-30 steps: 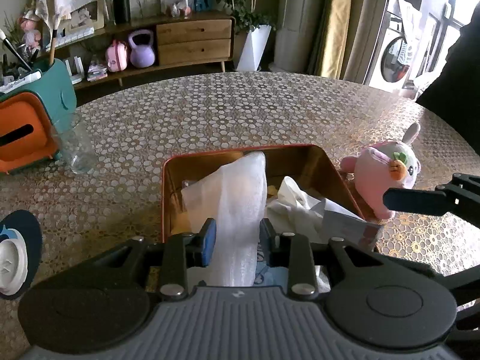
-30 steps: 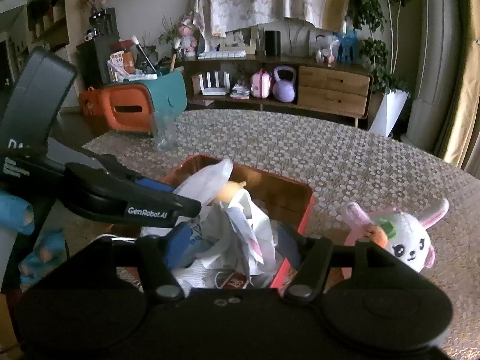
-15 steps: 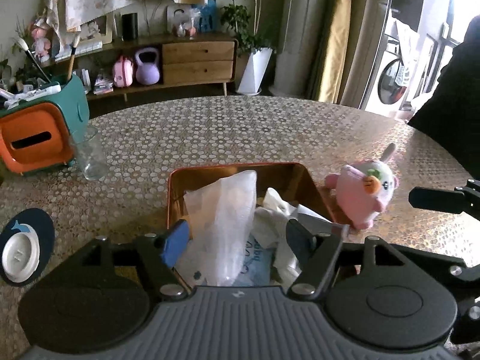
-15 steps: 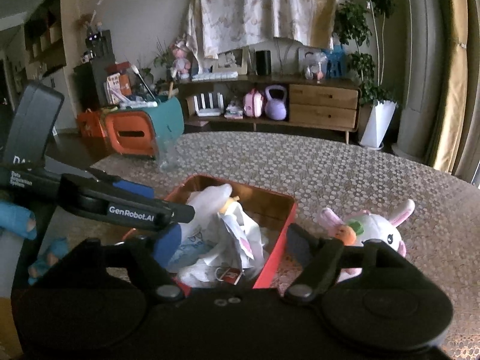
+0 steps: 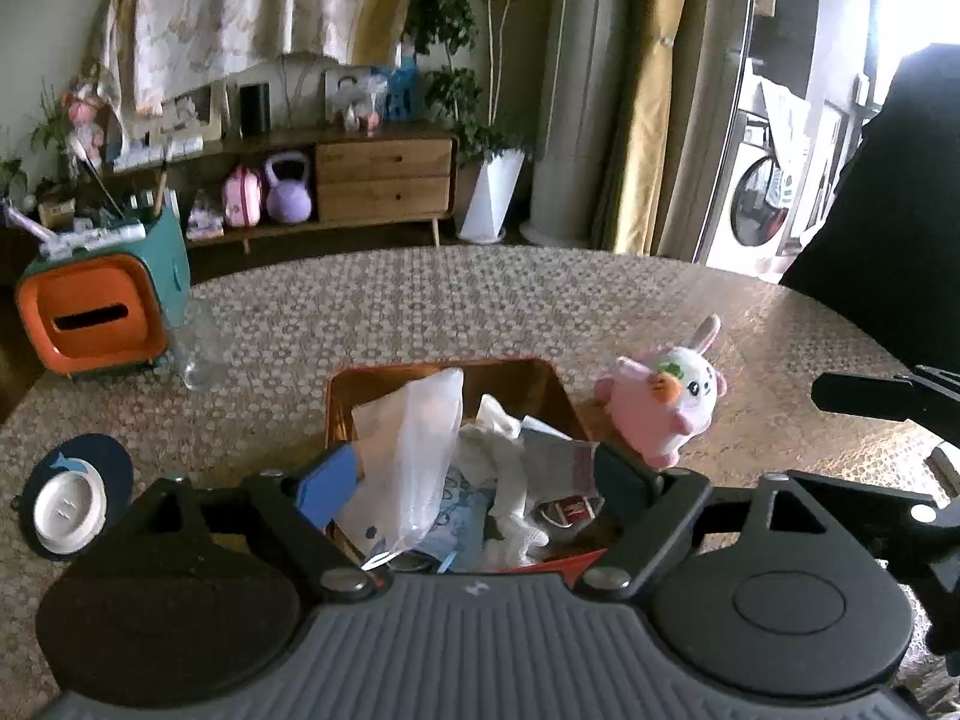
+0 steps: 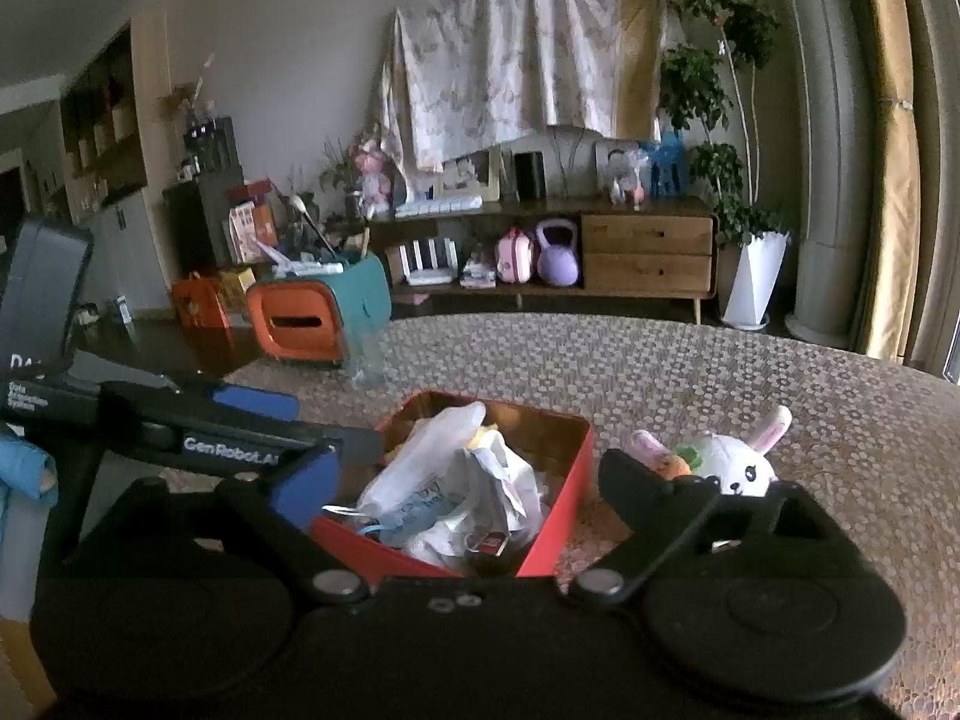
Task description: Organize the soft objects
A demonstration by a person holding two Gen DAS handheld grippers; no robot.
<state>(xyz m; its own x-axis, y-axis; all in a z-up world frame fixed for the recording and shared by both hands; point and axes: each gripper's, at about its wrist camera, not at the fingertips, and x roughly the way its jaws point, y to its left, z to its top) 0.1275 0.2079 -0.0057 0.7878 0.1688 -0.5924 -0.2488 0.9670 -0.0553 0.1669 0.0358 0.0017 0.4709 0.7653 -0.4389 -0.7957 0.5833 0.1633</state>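
- The red box [image 5: 543,378] on the patterned table [image 5: 420,300] serves as landmark: inside it lie a white plastic bag [image 5: 414,444], crumpled white paper and wrappers [image 5: 510,462] and a blue-printed pouch [image 5: 456,516], heaped above the rim
- The pink bunny plush [image 5: 666,408] lies on the table just beside the box's right wall, outside it; judging by that, the bags are sorted and the plush is what is left to put away
- The left gripper [image 5: 474,480] hangs over the near end of the box, jaws opening and wide apart; the bag stands between them but neither pad presses on it, so it is released
- The right gripper [image 6: 468,480] hangs over the near edge of the box too, jaws opening, with the box contents in the gap and nothing clamped
- Only the left wrist view shows a white button-like disc on a dark blue coaster [image 5: 69,504], well to the left of the box, and a washing machine behind a glass door far to the right
- Only the right wrist view shows the box's red outer wall [image 6: 564,522], the left gripper's arm [image 6: 240,438] crossing left of the box, and the plush's face turned toward the camera
- Both views show an orange and teal tissue holder [image 6: 318,312] and a clear glass [image 5: 201,354] beyond the box's far left corner
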